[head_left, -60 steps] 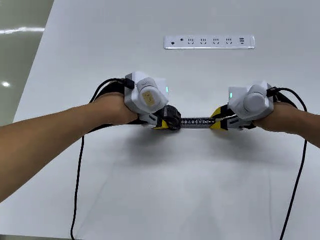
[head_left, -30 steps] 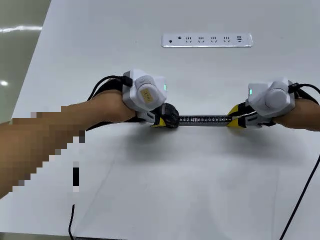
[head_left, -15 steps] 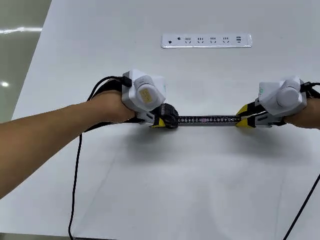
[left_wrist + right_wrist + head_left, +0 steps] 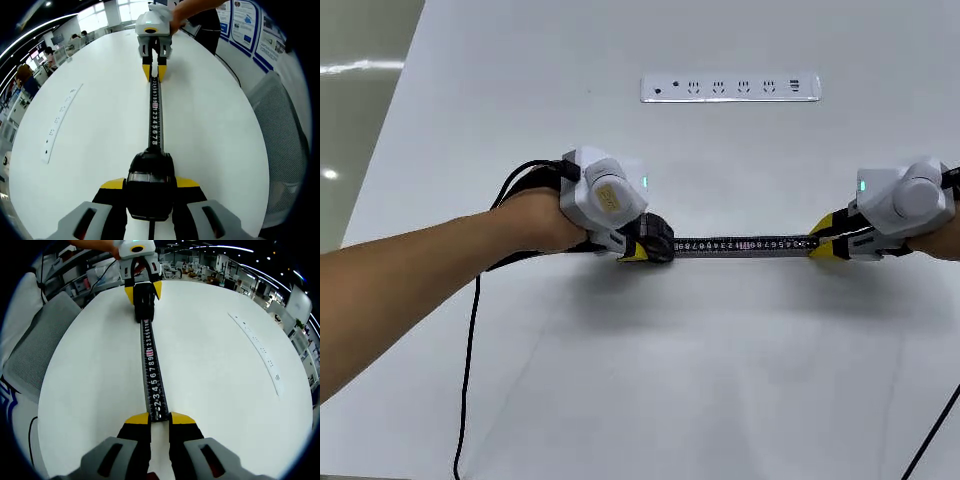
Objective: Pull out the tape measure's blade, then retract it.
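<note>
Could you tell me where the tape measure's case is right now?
The case sits left of centre in the head view, held by the left gripper.

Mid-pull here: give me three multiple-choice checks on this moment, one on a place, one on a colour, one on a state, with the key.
1. Where does the power strip lie on the table?
A. Between the two grippers.
B. Beyond the blade, farther from the person.
C. At the near table edge.

2. What colour is the blade?
A. Yellow with black numerals.
B. Plain white.
C. Black with white numerals.

3. What is the right gripper doing?
A. Shut on the blade's end.
B. Open above the table.
C. Shut on the power strip.

Key:
1 B: in the head view the strip lies past the stretched blade.
2 C: the right gripper view shows white numerals on black.
3 A: its jaws pinch the blade's end while the left gripper clamps the case.
</note>
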